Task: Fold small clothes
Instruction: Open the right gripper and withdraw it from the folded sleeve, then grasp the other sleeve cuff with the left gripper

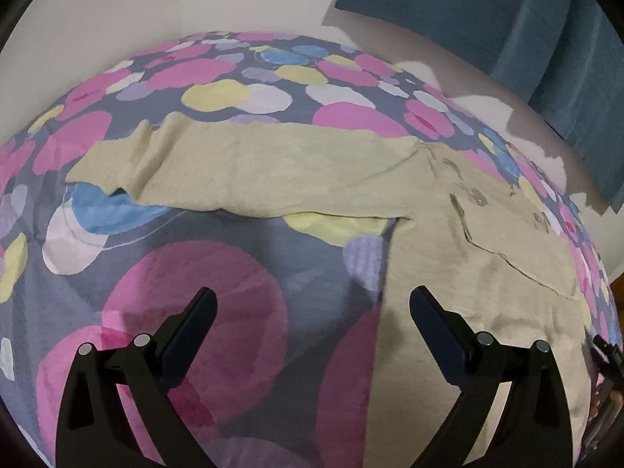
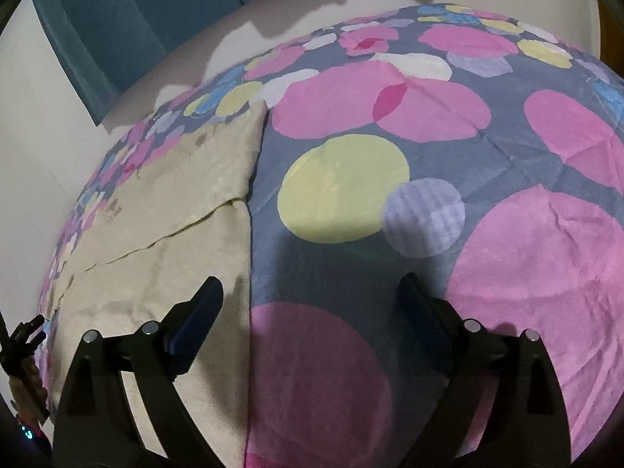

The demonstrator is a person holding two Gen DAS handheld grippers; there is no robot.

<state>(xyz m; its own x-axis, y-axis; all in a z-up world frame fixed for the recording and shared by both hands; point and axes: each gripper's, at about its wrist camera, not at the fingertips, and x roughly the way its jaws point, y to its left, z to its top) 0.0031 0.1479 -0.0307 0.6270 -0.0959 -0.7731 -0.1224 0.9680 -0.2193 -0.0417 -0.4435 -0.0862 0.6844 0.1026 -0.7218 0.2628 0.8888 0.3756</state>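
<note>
Room: pale wall (image 1: 117,11) behind, w/ teal-blue curtain (image 1: 487,11) hanging at far side; same curtain showed upper left in right wrist view (image 2: 128,11).
Surface: bed covered w/ grey sheet printed in big pink, yellow, blue & lilac circles (image 1: 218,269); sheet (image 2: 390,148) lay mostly smooth, some creases at right in right wrist view.
Garment: beige, thin woven long-sleeved shirt (image 1: 468,273) lay flat on sheet. One sleeve (image 1: 241,171) stretched out sideways across left wrist view, its cuff end rumpled at far left. Body ran down right side of that view; small buttons (image 1: 477,197) visible near top, diagonal fold/edge line across chest.
Garment, rt view: shirt body (image 2: 163,226) took up left part, w/ straight vertical side edge against sheet; crease ran diagonally across it.
Left tool (image 1: 312,304): fingers spread wide, nothing between them. Left finger (image 1: 195,323) over bare sheet, right finger (image 1: 433,323) over shirt body's edge. Contact w/ cloth: couldn't tell.
Right tool (image 2: 312,292): fingers also wide apart, holding nothing. Left finger (image 2: 199,312) over shirt's side edge, right finger (image 2: 421,308) over bare sheet. Contact: couldn't tell.
Other: opposite tool's dark hardware poked in at lower right edge of left wrist view (image 1: 606,351).
</note>
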